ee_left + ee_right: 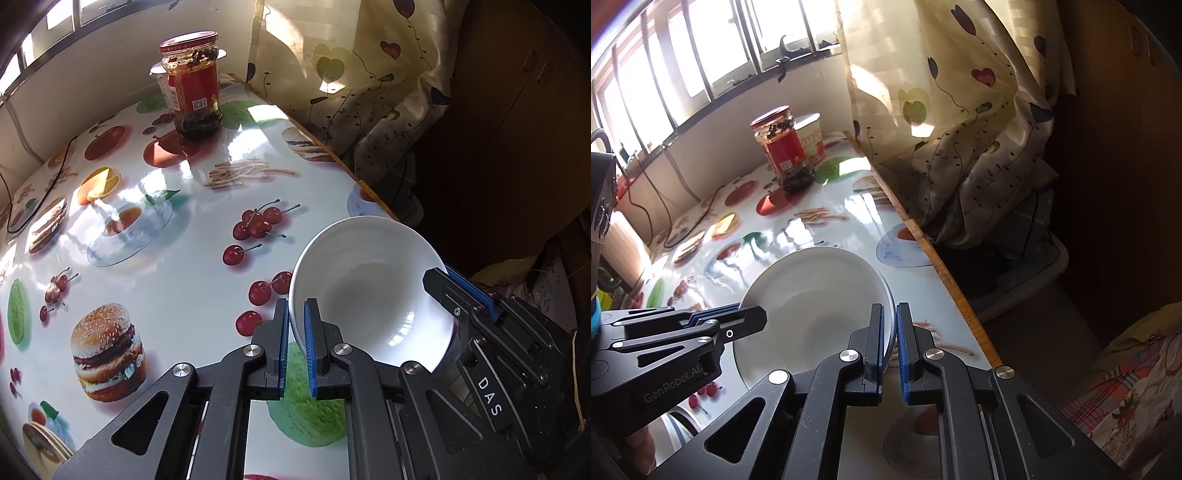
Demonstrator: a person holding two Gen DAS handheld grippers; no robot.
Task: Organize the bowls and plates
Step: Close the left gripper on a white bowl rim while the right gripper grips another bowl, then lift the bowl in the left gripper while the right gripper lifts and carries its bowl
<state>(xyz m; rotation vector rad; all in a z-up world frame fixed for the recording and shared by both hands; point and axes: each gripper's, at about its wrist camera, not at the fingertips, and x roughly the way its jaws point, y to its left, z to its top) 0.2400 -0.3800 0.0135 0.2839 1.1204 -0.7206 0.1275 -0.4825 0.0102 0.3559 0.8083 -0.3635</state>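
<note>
I hold one white bowl (pixel 373 291) between both my grippers. It is smooth glazed ceramic, round and deep, with a thin rim and a flat circular floor, and it sits tilted near the surface's wooden edge strip. My left gripper (pixel 295 332) is clenched on the rim at the bowl's seven o'clock in the left wrist view, the ribbed blue pads pinching the thin wall between them. My right gripper (pixel 891 332) is clenched on the opposite rim, at the bowl's four o'clock in the right wrist view, with the same ribbed blue pads on matte black angular fingers held by bright round rivets.

The surface (pixel 177 266) is glossy and slick, catching hard white glare from the window. It is printed with cherries, burgers, fries, teacups, apples and green fruit.

At twelve o'clock from the bowl, well apart, stands a glass jar (pixel 194 85), cylindrical, with a red metal lid, a red paper label and dark oily contents smeared inside. Just behind it, touching or nearly so, is a white cup (pixel 812 138) with a tapered wall and printed lettering.

At two o'clock hangs a cream curtain (pixel 960 122), a satiny fabric in loose folds, patterned with heart-shaped flowers on thin stems. A thin black cable (pixel 40 192) snakes over the far left part of the surface.
</note>
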